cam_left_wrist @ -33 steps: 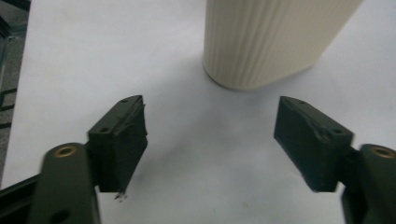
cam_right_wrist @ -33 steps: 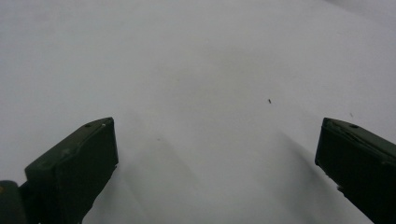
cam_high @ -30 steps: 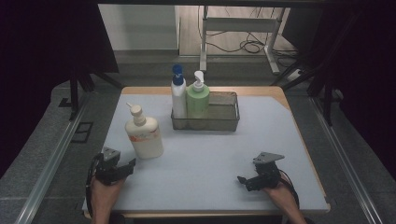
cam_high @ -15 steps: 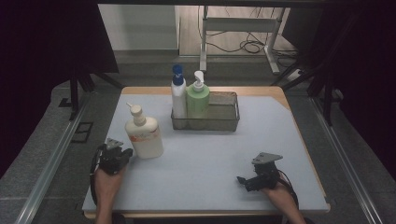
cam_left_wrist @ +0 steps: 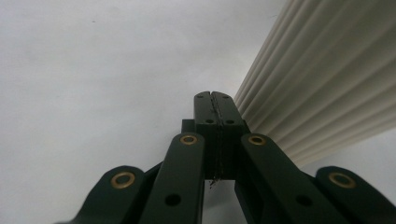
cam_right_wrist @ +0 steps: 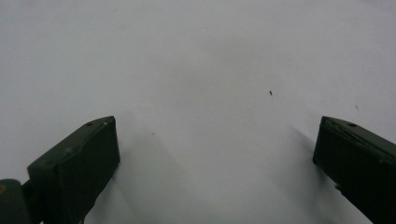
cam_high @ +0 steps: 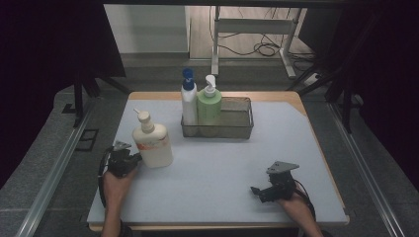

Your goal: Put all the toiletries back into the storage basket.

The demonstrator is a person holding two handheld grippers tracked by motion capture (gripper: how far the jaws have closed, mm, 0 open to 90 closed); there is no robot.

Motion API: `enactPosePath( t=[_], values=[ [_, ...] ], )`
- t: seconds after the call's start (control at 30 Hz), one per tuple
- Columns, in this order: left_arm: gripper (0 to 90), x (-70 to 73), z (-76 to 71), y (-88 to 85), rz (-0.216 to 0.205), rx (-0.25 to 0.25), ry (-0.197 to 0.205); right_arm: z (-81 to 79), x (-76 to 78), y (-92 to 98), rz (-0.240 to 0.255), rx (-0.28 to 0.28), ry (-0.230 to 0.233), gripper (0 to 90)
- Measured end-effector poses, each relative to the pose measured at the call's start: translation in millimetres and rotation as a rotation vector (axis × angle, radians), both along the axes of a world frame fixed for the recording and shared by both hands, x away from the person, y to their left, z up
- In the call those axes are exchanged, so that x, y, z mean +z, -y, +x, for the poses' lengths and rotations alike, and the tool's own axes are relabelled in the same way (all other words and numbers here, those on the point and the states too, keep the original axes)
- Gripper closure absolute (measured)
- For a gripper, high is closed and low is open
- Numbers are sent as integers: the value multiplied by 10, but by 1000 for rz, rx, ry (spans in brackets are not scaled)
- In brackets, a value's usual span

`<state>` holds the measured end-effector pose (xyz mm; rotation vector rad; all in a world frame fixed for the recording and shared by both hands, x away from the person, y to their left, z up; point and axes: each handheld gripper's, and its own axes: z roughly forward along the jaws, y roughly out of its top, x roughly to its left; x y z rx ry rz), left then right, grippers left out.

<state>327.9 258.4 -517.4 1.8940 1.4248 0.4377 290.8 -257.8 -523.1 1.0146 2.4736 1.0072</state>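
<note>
Pump bottle [cam_high: 152,144] upright, nozzle pointing left, left hand-held gripper [cam_high: 129,161] closed empty beside it

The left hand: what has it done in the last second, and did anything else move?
The left gripper moved in to the cream pump bottle and its jaws have just closed on nothing, tips beside the bottle. The right gripper, both bottles and the basket stayed put.

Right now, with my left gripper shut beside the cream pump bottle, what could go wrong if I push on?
1. The left gripper has its jaws shut with nothing between them, tips at the base of the cream pump bottle. Pushing there may slide or tip the tall bottle.
2. If it topples away from you, it could strike the wire basket holding the blue-capped bottle and the green bottle.
</note>
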Motion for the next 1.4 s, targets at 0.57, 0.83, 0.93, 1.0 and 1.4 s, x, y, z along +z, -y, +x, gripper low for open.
enactPosePath(
  t=[0.57,0.83,0.93,1.0,1.4],
  values=[
    [894,-21,-51,57,-11,-45,-17,0,0,1,0,0,-1,1],
    [894,-8,-88,136,-1,-79,-24,0,0,1,1,0,-1,1],
    [894,-5,-108,168,1,-92,-25,0,0,1,1,0,-1,1],
    [894,-1,-121,192,2,-102,-27,0,-1,1,1,0,-1,1],
    [894,14,-207,330,11,-162,-42,-1,-1,1,0,0,0,1]
  ],
)
